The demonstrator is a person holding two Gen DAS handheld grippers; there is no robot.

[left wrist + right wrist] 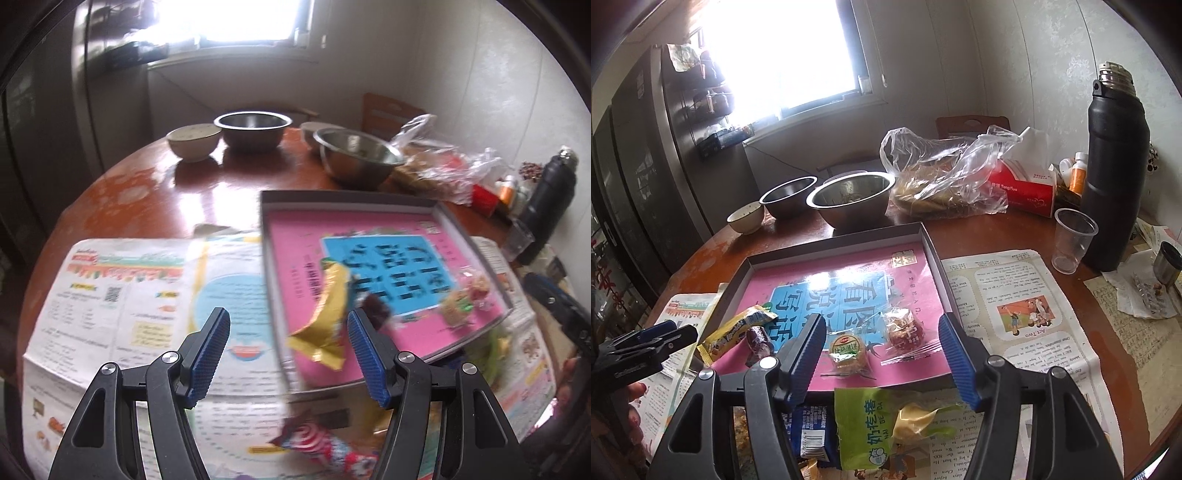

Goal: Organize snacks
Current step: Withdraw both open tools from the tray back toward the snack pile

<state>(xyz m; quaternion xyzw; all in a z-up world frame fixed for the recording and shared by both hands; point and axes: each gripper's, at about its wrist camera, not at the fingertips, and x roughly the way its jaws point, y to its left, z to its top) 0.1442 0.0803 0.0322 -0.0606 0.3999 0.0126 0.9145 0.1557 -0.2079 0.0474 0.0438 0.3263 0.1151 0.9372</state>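
Note:
A shallow grey tray [831,242] with a pink and blue lining lies on newspaper. In it are a yellow wrapped bar [735,328], a dark candy [759,339], a round cake in clear wrap [847,354] and a reddish round snack [905,328]. My right gripper [882,328] hovers open above the tray's near edge, holding nothing. A green packet [879,424] and a blue packet [812,432] lie on the paper below it. My left gripper [290,332] is open and empty at the tray's [351,197] left corner, close to the yellow bar [325,314]. A red-and-white swirl packet [314,439] lies beneath it.
Behind the tray stand two steel bowls [849,199] [786,195] and a small ceramic bowl [746,218]. To the right are a clear plastic bag [945,177], a red tissue box [1023,188], a plastic cup [1071,240] and a tall black flask [1115,166]. Newspaper [1008,306] covers the near table.

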